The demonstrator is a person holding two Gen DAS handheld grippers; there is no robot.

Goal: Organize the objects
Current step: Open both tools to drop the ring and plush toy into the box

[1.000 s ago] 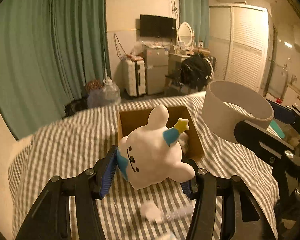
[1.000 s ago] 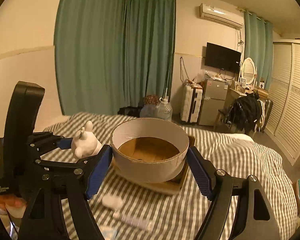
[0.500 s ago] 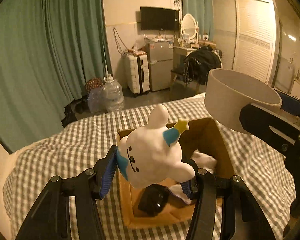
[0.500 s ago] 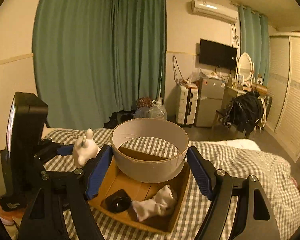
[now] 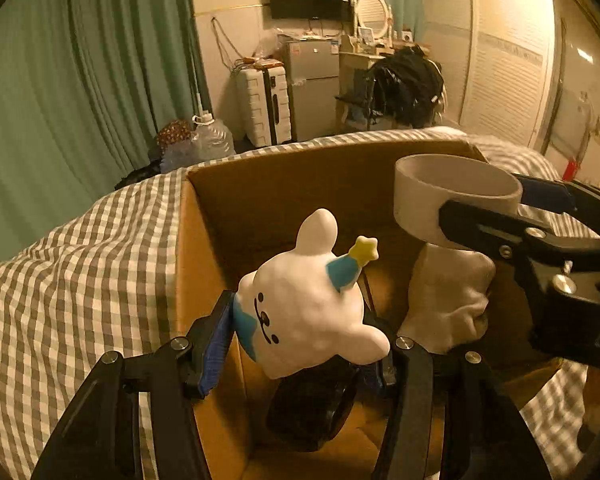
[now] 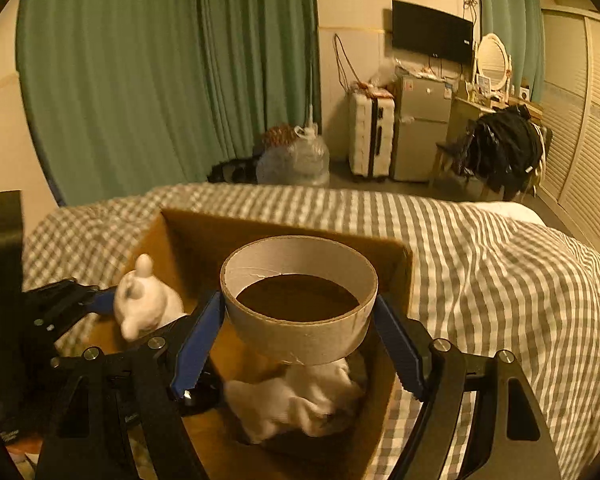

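Note:
My left gripper (image 5: 300, 344) is shut on a white plush toy (image 5: 304, 304) with a blue party hat and holds it over the open cardboard box (image 5: 260, 184). My right gripper (image 6: 300, 336) is shut on a wide cardboard ring (image 6: 300, 304) and holds it over the same box (image 6: 188, 236). The ring also shows in the left wrist view (image 5: 452, 196), and the toy in the right wrist view (image 6: 144, 300). Inside the box lie a white cloth (image 6: 296, 404) and a black round object (image 5: 312, 408).
The box sits on a bed with a grey checked cover (image 6: 500, 272). Beyond the bed are green curtains (image 6: 160, 72), a water jug (image 6: 296, 160), a white suitcase (image 6: 370, 136), a small fridge (image 6: 420, 128) and a wardrobe (image 5: 500, 64).
Both grippers have moved forward and down with their loads. The box now fills the view beneath them, and the cloth and black object inside are close under the fingers.

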